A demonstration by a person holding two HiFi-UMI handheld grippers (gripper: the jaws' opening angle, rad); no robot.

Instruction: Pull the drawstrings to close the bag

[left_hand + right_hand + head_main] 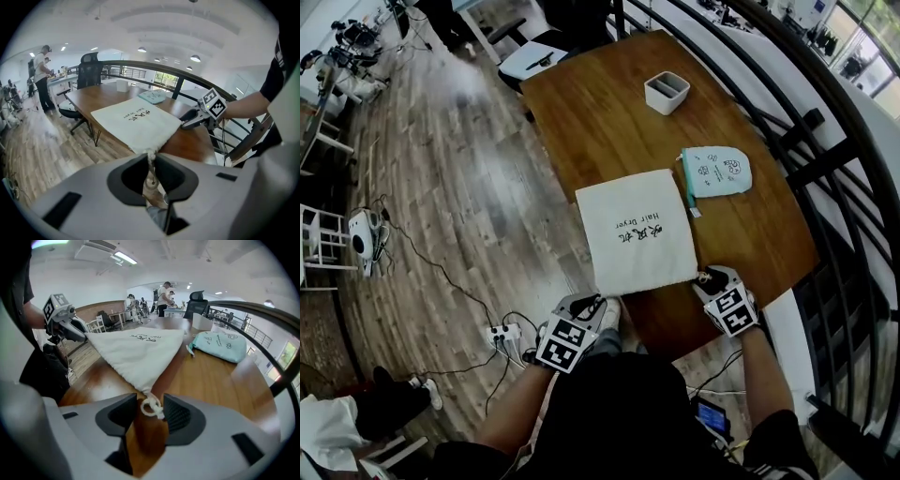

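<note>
A white drawstring bag (637, 230) with black print lies flat on the wooden table (581, 112), its mouth toward the near edge. My left gripper (596, 304) is at the bag's near left corner. In the left gripper view its jaws are shut on the left drawstring (151, 161), which runs up to the bag corner (149, 151). My right gripper (709, 277) is at the near right corner. In the right gripper view the knotted drawstring loop (151, 407) lies between its jaws, which stand a little apart with a thin gap at the left pad.
A teal pouch (717, 172) lies to the right behind the white bag, and a white box (667, 92) stands at the far side. A black railing (825, 141) runs along the table's right. Cables and a power strip (502, 333) lie on the floor at left.
</note>
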